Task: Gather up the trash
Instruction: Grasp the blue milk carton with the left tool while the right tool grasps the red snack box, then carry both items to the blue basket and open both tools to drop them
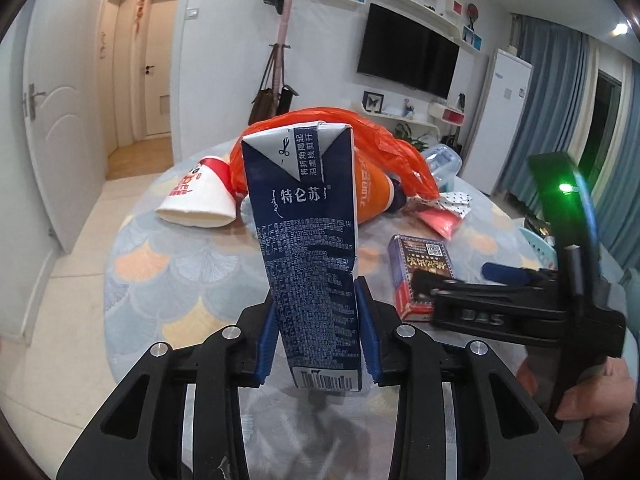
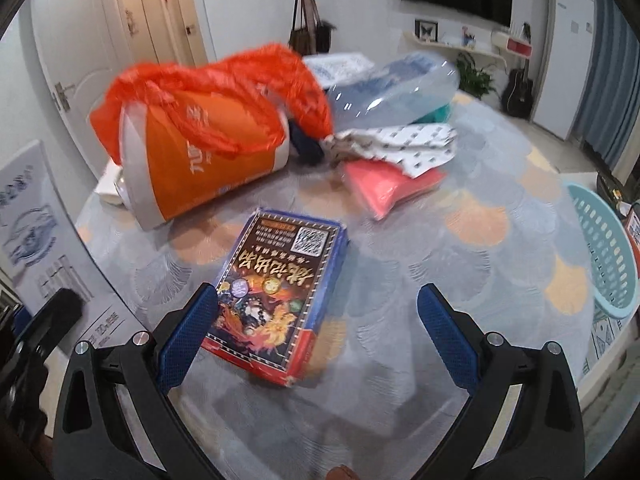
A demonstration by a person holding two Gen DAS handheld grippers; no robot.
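Now, left wrist view: your left gripper (image 1: 318, 340) clamps one dark blue milk carton (image 1: 304, 248) upright above table (image 1: 168, 280). One paper cup (image 1: 200, 196), one orange bag (image 1: 360, 140) behind.

Right wrist view: your right gripper (image 2: 316, 344) gapes wide, one card box (image 2: 280, 300) between fingers, untouched. One basket (image 2: 604, 252) past table's right edge; bare cloth right of box.
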